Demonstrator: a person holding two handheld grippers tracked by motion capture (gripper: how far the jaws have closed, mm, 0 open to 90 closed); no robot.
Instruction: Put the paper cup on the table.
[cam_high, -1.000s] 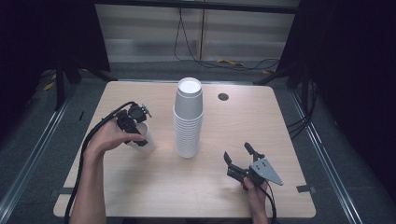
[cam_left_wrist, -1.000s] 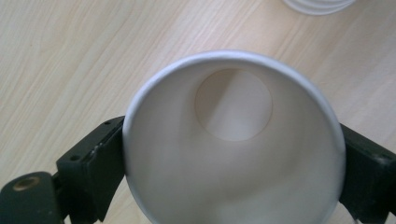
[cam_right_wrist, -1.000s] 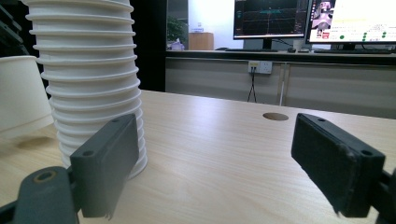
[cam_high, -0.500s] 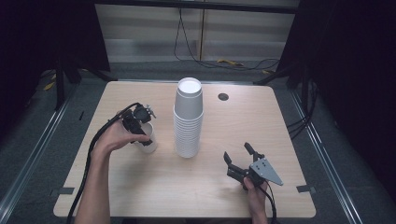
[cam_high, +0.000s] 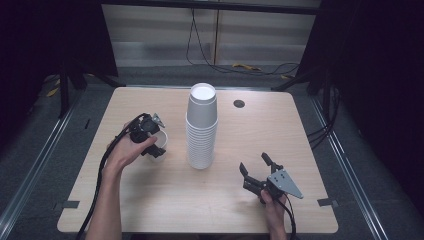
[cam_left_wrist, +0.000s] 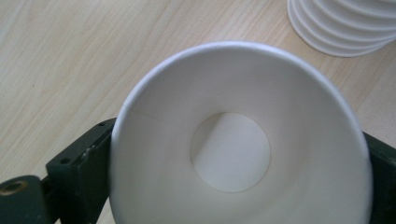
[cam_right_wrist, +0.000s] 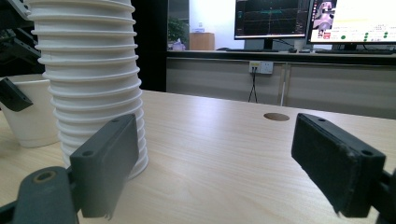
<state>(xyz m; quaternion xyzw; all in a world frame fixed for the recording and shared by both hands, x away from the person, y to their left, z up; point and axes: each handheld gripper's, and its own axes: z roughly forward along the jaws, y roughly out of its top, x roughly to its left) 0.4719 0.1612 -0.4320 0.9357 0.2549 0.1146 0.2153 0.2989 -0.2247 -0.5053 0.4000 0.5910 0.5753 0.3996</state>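
Single white paper cup (cam_left_wrist: 240, 154) standing upright on the table (cam_high: 150, 195), mouth up, clasped between the jaws of the left gripper (cam_high: 150, 137) just left of the cup stack (cam_high: 201, 127); right gripper (cam_high: 260, 170), jaws wide and empty, lies right of the stack.

— Which cup is in hand?
— A single white paper cup (cam_high: 159, 142); it stands upright on its base, mouth up, empty, a faint seam down its inner wall (cam_left_wrist: 154, 119); it sits between the jaws of the left gripper (cam_high: 150, 137), which press on its sides.
— And the others?
— A tall stack of white paper cups (cam_high: 201, 130), nested upside down, rims ringed down its side; it stands just beside the held cup, apart from it, and ahead-left of the right gripper (cam_high: 257, 172), whose jaws stand wide.
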